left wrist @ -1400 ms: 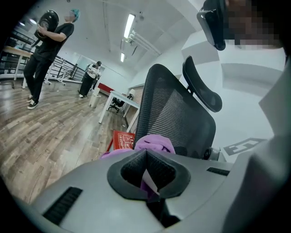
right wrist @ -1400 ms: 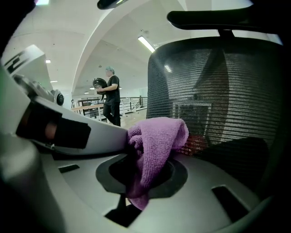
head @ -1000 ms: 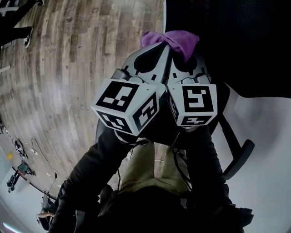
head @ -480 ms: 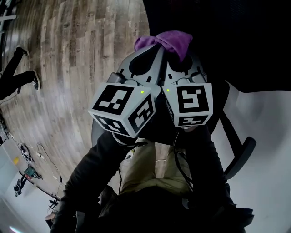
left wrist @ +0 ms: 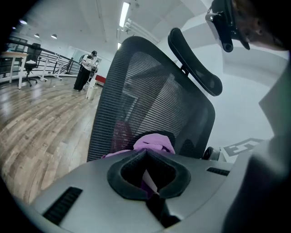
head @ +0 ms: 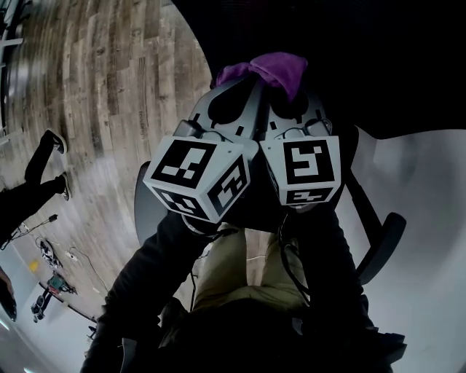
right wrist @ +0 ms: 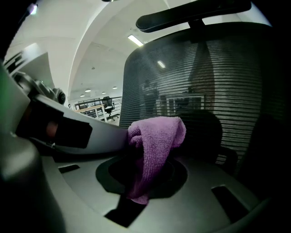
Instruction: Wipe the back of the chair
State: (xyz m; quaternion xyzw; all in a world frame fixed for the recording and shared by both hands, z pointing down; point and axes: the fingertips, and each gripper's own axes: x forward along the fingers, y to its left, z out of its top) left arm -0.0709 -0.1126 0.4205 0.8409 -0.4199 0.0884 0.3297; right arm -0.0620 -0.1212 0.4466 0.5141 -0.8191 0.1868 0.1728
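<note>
Two tongs are up against the mesh chair [left wrist: 150, 91]: the left tongs [head: 253, 79] and the right tongs [head: 281, 81]. Each carries one marker block, so two in all, the left cube [head: 200, 178] and the right cube [head: 304, 169]. One purple cloth [right wrist: 154, 141] sits against the chair. The chair has one headrest [left wrist: 195, 59]. Far beyond the chair I count one desk chair [left wrist: 31, 57], one table [left wrist: 10, 55] and one standing person [left wrist: 86, 68]. Above the chair there is one long strip light [left wrist: 123, 13].
</note>
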